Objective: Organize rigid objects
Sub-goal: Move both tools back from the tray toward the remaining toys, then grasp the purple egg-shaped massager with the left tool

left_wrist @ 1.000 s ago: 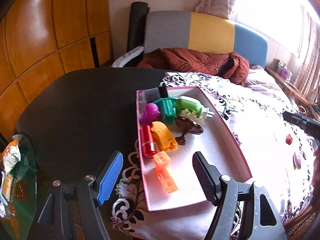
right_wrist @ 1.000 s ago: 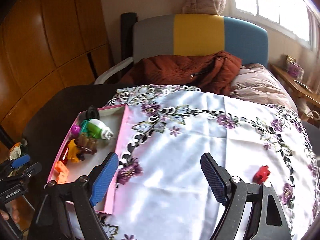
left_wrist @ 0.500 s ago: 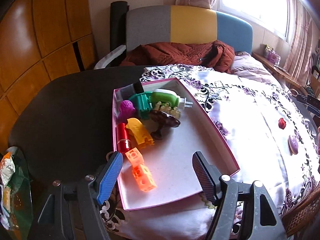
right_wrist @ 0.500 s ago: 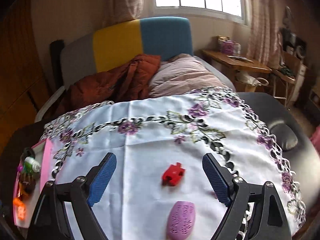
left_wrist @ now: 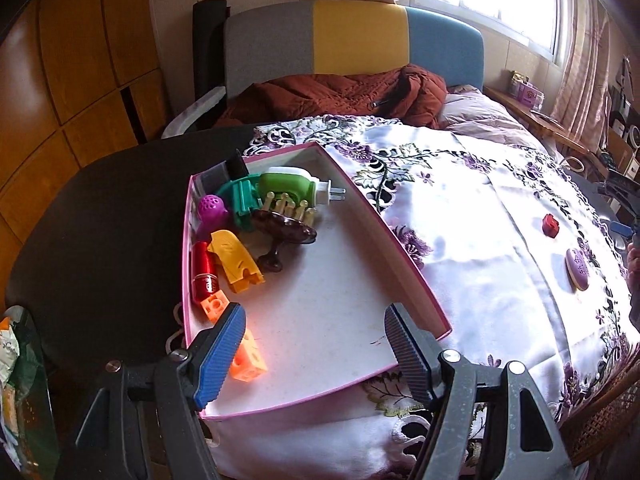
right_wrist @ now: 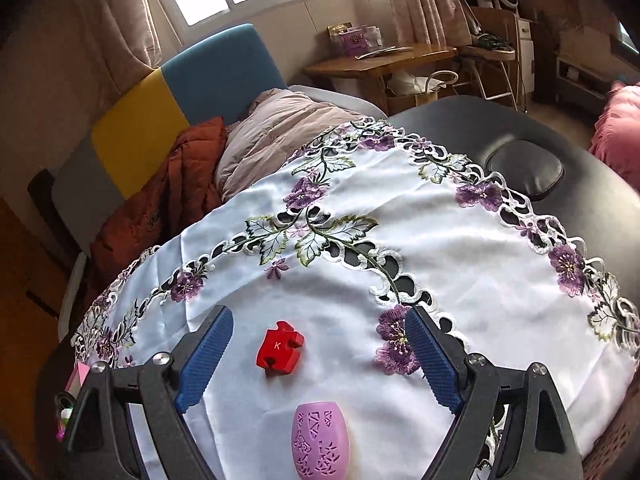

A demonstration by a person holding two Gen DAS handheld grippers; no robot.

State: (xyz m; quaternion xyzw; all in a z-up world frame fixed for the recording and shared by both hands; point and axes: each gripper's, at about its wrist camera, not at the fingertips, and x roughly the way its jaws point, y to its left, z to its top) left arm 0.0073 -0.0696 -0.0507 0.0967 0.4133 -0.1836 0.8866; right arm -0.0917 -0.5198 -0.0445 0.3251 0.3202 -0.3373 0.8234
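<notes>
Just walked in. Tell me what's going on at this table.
A person with a gripper in each hand is tidying small hard objects into a pink tray on the embroidered tablecloth. Several toys already lie along its far side, among them a green plug-in device and orange cubes. The left gripper hangs open over the tray, holding nothing. The right gripper is open above the two pieces left out: a red puzzle piece and a pink oval piece.

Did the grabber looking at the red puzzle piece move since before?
Yes. The right gripper swung rightward along the tablecloth, away from the pink box: the red puzzle piece, earlier beyond its right finger, now lies between its open fingers.
</notes>
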